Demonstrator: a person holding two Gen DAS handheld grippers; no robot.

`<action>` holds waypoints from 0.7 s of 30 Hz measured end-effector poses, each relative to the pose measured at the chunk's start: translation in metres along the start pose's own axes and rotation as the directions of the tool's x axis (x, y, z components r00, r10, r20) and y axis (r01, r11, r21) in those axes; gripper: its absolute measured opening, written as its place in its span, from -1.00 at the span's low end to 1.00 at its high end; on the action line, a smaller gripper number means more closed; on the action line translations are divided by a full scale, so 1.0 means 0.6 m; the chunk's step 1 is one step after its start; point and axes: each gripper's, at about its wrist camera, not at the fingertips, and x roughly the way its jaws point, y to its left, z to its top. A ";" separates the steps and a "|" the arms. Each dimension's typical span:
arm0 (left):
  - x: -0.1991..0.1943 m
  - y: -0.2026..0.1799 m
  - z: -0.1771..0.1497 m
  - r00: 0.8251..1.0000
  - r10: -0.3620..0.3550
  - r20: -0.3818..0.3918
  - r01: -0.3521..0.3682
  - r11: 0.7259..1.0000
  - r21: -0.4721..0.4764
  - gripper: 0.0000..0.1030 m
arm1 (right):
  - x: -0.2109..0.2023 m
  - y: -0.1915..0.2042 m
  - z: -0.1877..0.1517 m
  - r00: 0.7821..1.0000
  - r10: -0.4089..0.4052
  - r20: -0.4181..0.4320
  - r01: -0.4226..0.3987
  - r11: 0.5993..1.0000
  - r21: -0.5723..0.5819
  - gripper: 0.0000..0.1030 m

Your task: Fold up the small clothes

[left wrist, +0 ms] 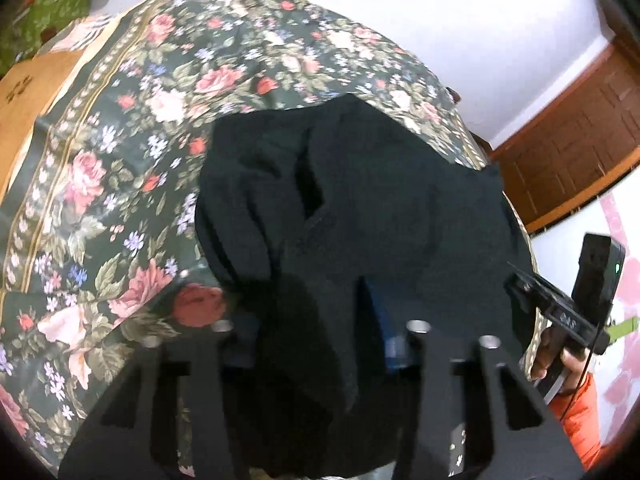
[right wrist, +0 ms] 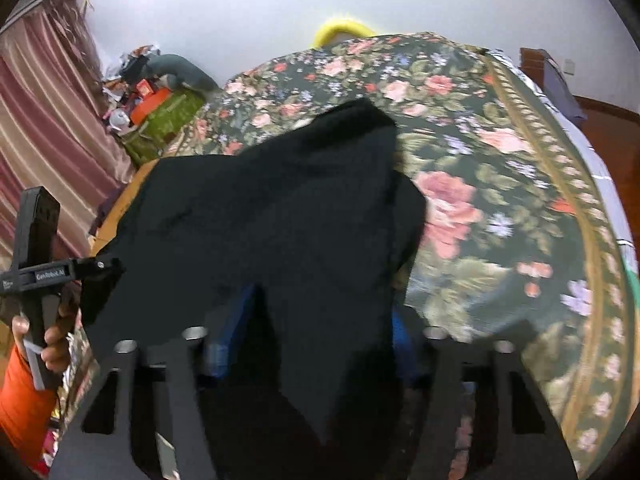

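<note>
Floral cloth, dark green with pink roses and a striped gold border, covers the bed (left wrist: 120, 184) and fills most of both views. On top of it lies the black garment (left wrist: 360, 200), rumpled and spread toward the near edge of the bed, with a sleeve-like fold reaching away toward the far side in the right wrist view. Its near hem rises off the cover into both tools.

White wall stands behind the bed, with a pink curtain (right wrist: 44, 120) at one side, a wooden door (left wrist: 572, 152) at the other, and a heap of green and orange clutter (right wrist: 160, 116) in the corner.

A hand in an orange sleeve (right wrist: 24, 396) holds each tool.

Left tongs (left wrist: 320, 344): the black fabric hangs between the blue-faced fingers (left wrist: 390, 344), which stand narrow and appear to pinch a bunch of the hem, though the dark cloth hides the contact itself.

Right tongs (right wrist: 308, 340): likewise narrow, with a fold of the garment between the blue fingers (right wrist: 224, 344); they seem closed on it, the pads mostly hidden by cloth and motion blur.
</note>
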 end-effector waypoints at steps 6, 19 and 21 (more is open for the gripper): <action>-0.036 -0.027 -0.007 1.000 0.016 0.027 -0.017 0.999 0.039 -0.71 | -0.041 0.027 -0.013 0.999 0.006 0.040 -0.004 0.999 -0.044 -0.80; -0.262 -0.104 -0.062 0.979 0.041 0.198 -0.072 0.986 0.152 -0.76 | -0.209 0.155 -0.023 0.982 0.105 0.158 -0.081 0.985 -0.155 -0.81; -0.297 -0.103 -0.077 0.976 0.036 0.216 -0.069 0.986 0.149 -0.76 | -0.228 0.174 -0.029 0.979 0.118 0.168 -0.091 0.982 -0.163 -0.81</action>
